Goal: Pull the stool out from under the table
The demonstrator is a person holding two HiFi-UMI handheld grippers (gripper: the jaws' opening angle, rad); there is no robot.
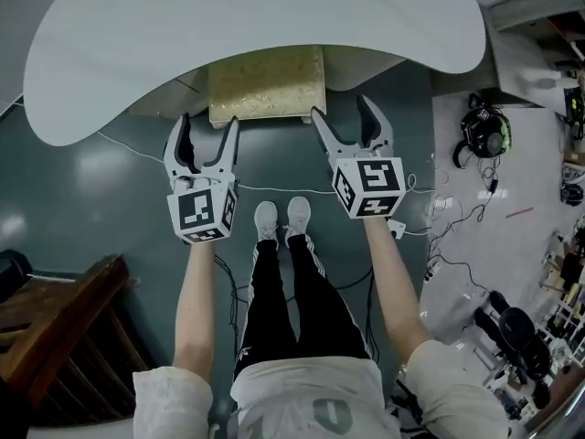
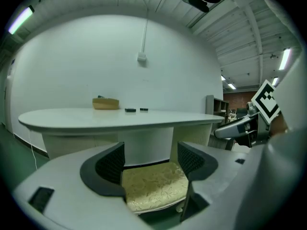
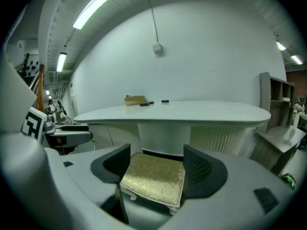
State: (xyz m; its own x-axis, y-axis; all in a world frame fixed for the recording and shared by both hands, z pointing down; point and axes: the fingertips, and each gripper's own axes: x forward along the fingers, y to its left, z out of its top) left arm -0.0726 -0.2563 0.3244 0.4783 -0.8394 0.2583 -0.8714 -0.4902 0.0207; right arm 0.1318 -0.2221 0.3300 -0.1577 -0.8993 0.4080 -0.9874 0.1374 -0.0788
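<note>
Stool [image 1: 265, 85]: mostly tucked beneath tabletop [image 1: 256, 26], front seat edge exposed. Left tongs [image 1: 208, 124], right tongs [image 1: 340, 110]: wide open, empty, near front corners. Grip seat edge squarely; pull back evenly.

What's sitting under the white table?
A stool with a gold cushion, its near part sticking out past the table edge. Behind it stands the table's pedestal. From above, the table covers its far end.

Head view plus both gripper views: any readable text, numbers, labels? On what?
"0" or "O": large print on the person's shirt; neighbouring strokes unreadable.
No letters on the marker cubes of left gripper and right gripper: square patterns only.
No print visible on table or stool.
</note>
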